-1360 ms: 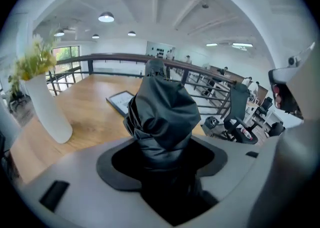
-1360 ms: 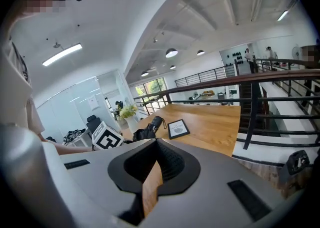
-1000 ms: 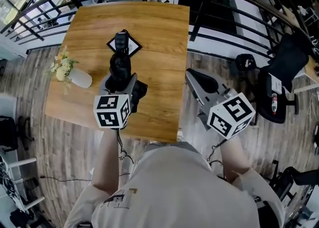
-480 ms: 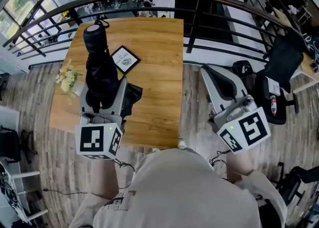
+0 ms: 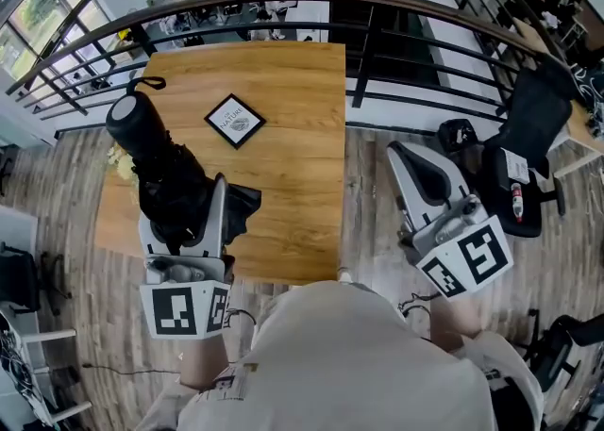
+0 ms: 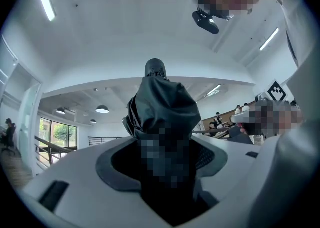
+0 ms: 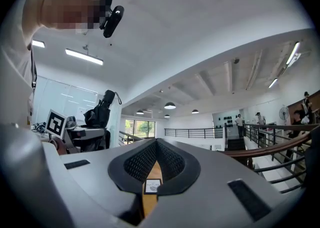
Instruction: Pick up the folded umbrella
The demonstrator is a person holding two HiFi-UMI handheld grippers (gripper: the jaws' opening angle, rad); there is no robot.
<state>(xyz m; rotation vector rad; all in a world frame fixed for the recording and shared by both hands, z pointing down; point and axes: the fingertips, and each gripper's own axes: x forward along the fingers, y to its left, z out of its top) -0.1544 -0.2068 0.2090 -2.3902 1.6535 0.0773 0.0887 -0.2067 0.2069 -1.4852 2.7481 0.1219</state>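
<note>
The folded black umbrella (image 5: 151, 151) is clear of the wooden table (image 5: 283, 108), and my left gripper (image 5: 181, 203) is shut on its lower part. The umbrella leans up and to the left, its strap end topmost. In the left gripper view its dark fabric (image 6: 162, 102) fills the space between the white jaws of my left gripper (image 6: 165, 144), which points slightly upward. My right gripper (image 5: 401, 154) hangs to the right of the table over the floor, empty, its jaws together. In the right gripper view the pads of my right gripper (image 7: 156, 144) meet at the tip, and the umbrella (image 7: 102, 110) shows at the far left.
A small framed card (image 5: 235, 121) lies on the table. A flower vase (image 5: 118, 160) peeks out behind the umbrella at the table's left edge. A curved black railing (image 5: 396, 42) runs behind the table, and an office chair (image 5: 533, 137) stands at the right.
The left gripper has lifted the umbrella off the table, drawn it toward me and leaned it left. The right gripper has drawn back a little to the right.
</note>
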